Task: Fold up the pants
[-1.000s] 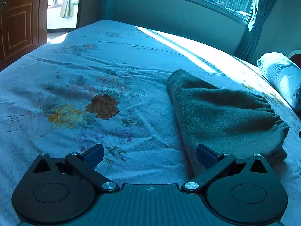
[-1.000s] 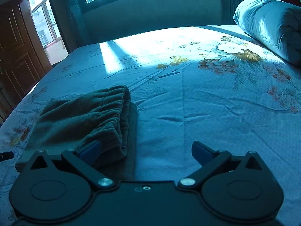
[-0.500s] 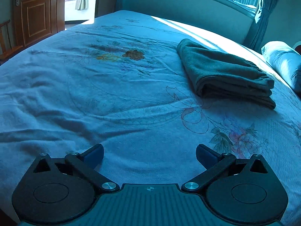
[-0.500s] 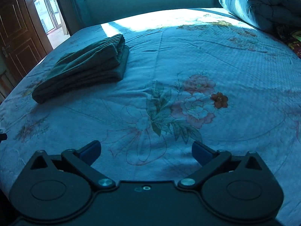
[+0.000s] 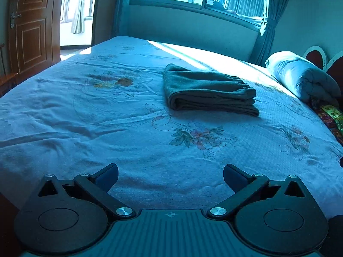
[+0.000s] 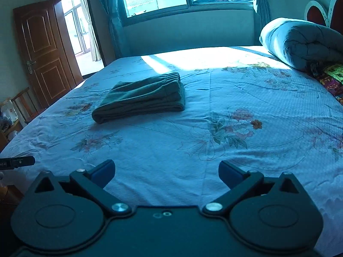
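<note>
From where I sit, the dark green fleece pants (image 5: 209,91) lie as a compact, stacked rectangle on the pale blue flower-printed bedsheet (image 5: 107,128), towards the far half of the bed and just short of the sunlit strip under the window. In the right wrist view the same bundle (image 6: 141,97) sits to the left of centre, with the gathered elastic waistband at its far right corner. The layers lie even on each other and no leg trails out, so I judge the folding done, the bundle left in open sheet where it can rest flat.

My left gripper (image 5: 170,176) is spread wide with nothing between its blue pads, held low over the near edge of the bed, well apart from the pants. My right gripper (image 6: 167,172) is the same: jaws fully apart, empty, hovering over the near sheet. I read both as parked clear so that nothing snags the cloth.

The rolled blue-grey quilt (image 6: 300,42) lies far right by the headboard, away from the bundle.
</note>
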